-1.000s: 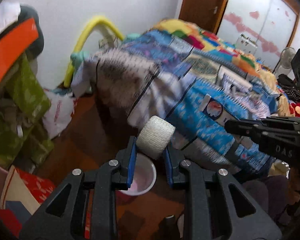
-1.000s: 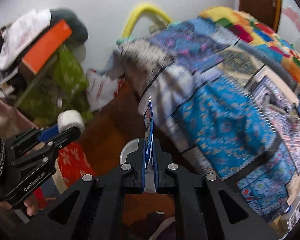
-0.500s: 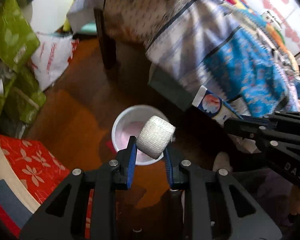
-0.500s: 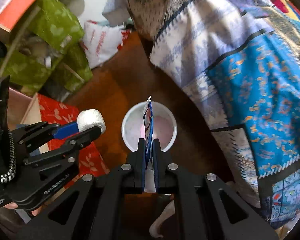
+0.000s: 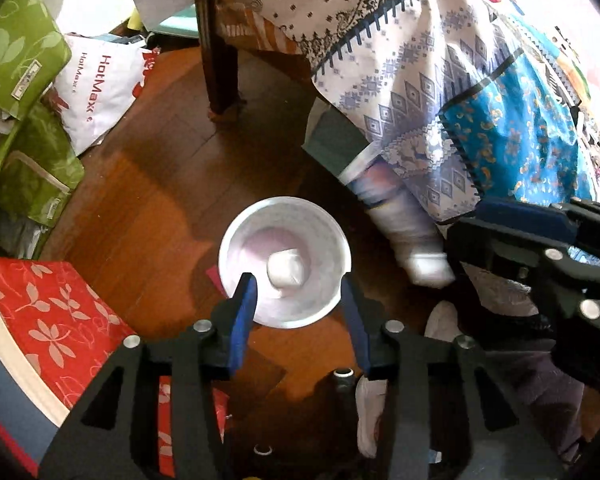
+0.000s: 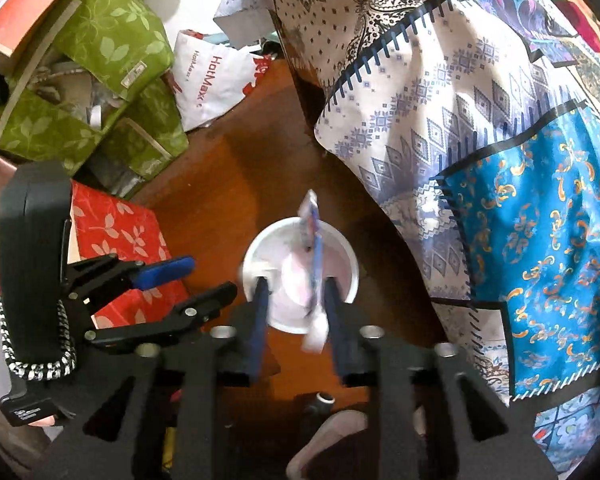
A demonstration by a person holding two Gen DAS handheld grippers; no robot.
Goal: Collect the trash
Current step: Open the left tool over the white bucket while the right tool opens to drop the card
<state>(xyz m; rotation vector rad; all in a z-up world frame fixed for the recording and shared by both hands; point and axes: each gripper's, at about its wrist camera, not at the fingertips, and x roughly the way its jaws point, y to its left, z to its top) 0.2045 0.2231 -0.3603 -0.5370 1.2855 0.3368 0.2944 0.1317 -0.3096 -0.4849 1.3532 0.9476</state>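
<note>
Tongs on both sides stand spread wide over the white bin [image 5: 236,240] on the wooden floor [image 5: 156,184]: the left gripper [image 5: 298,312] holds nothing, and the right gripper [image 6: 294,300] has its blue-padded jaws apart. Half a second ago each was clamped; now the white tape roll [image 5: 286,269] lies at the bin's bottom, ahead of and between the left fingers. The blue-and-white wrapper [image 6: 312,248], blurred, sits loose between the right fingers, its long axis running away from the camera, far end over the bin's back rim.

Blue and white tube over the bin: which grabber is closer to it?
Right. The blue and white tube hangs between the open fingers of the right gripper, above the white bin. The left gripper, also open, is off to its left, not touching.
</note>
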